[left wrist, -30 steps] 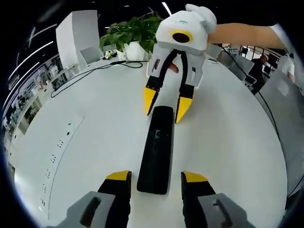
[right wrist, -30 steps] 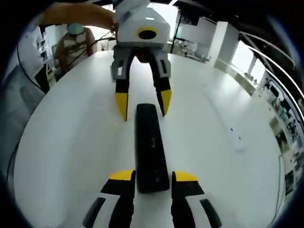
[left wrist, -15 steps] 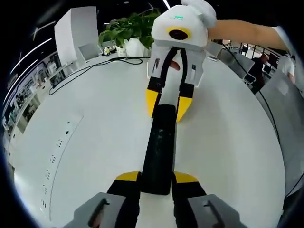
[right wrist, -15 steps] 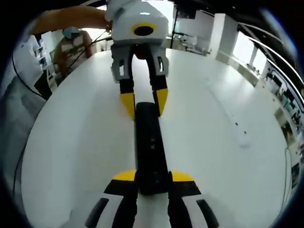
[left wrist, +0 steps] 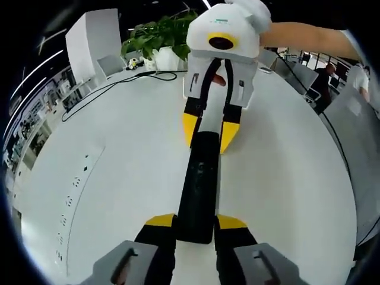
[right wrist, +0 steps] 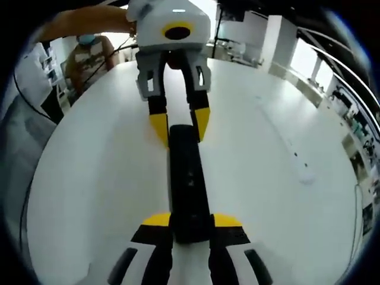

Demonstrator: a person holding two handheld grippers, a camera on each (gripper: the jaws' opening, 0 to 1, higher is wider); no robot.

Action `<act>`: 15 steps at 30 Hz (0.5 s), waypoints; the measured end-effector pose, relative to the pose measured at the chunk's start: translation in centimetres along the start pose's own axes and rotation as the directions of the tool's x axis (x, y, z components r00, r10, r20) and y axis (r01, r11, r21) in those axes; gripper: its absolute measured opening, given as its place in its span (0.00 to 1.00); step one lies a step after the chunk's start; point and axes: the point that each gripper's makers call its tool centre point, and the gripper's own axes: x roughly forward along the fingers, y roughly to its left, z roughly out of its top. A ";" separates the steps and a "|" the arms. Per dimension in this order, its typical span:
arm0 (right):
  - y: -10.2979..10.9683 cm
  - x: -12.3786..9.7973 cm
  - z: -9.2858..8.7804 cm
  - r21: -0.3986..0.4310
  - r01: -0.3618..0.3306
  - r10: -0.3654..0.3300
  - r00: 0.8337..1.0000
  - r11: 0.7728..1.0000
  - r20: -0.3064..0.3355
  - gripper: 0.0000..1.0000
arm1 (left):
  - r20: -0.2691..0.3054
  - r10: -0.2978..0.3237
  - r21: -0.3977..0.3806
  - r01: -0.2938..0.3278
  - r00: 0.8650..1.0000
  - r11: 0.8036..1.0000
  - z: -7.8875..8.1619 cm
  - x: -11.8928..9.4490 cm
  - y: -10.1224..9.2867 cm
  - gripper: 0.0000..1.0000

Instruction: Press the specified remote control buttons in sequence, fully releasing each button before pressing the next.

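In the left gripper view, the left gripper (left wrist: 194, 222) has its jaws pinching the near end of the black remote (left wrist: 198, 184), which lies lengthwise on the white table (left wrist: 113, 178). At the far end, the right gripper (left wrist: 206, 126) clamps the remote between its yellow tips.

In the right gripper view, the right gripper's jaws pinch the remote's near end, and the left gripper's yellow tips close on the far end.

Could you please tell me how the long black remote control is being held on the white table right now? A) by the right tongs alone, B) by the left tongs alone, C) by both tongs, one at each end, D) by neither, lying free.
C: the long black remote control on the white table sits between the yellow-tipped left tongs at one end and the right tongs at the other.
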 end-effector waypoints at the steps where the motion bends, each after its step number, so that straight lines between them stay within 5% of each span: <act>1: 0.2 -0.1 0.0 0.000 0.000 0.000 1.000 1.000 0.000 0.19 | -0.001 0.003 0.004 -0.003 1.000 1.000 0.2 -0.3 -0.7 0.24; 15: 5.6 -2.1 1.1 -0.020 -0.004 0.004 1.000 1.000 -0.015 0.19 | -0.004 0.007 -0.018 -0.007 1.000 1.000 0.4 -2.6 -8.0 0.24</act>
